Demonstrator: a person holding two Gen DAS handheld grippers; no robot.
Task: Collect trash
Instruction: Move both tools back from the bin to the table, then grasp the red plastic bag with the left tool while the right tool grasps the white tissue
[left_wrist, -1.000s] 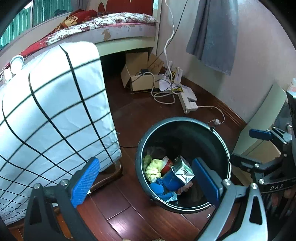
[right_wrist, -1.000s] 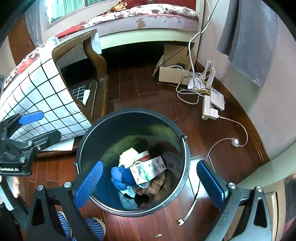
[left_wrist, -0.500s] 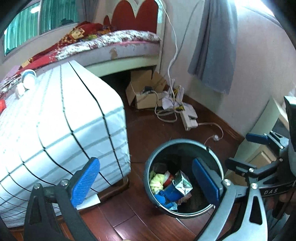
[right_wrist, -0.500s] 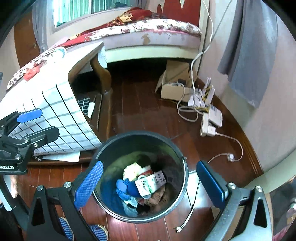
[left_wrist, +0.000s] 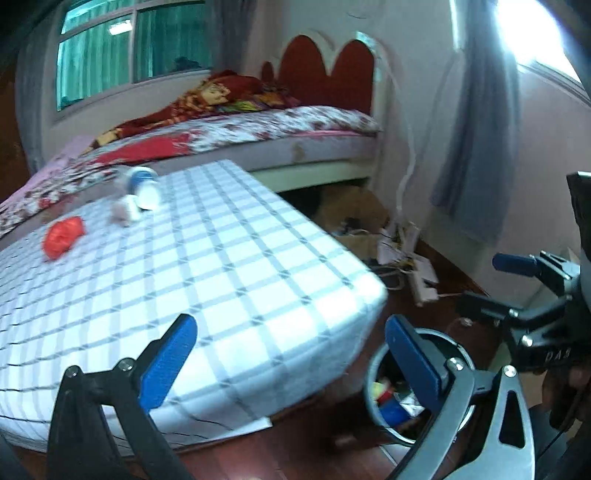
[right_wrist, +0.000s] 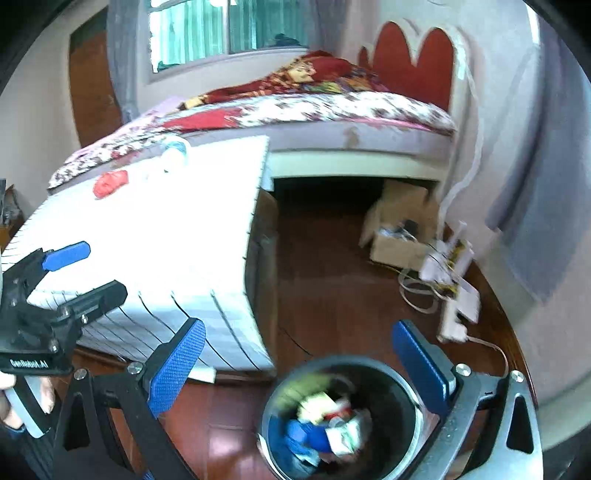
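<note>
Both sets of tongs are spread wide and carry nothing: the left tongs (left_wrist: 286, 360) frame the edge of the checked worktop (left_wrist: 229, 266), and the right tongs (right_wrist: 299, 365) hang over the dark floor with the trash bin (right_wrist: 413, 373) low between their blue pads. A second ago both cameras looked almost straight down into the bin from close above; now they have risen and tilted up, so the bin has slid to the bottom of each view and the whole top of the worktop has come into sight. Inside the bin the collected litter, a carton, something blue and a yellowish wad, lies blurred but in place, so the last drop looks finished. On the far part of the worktop, well apart from either set of tongs, lie a crumpled red scrap (left_wrist: 62, 236), a small whitish piece (left_wrist: 123, 214) and a white and blue container on its side (left_wrist: 146, 188); these seem to be the trash left to collect. Beyond the worktop stand the bed (left_wrist: 266, 129) and, on the floor by the wall, a cardboard box (right_wrist: 399, 236) and tangled cables (right_wrist: 443, 280). The shift most likely means a reach toward the red scrap comes next, though motion blur hides finer detail.
</note>
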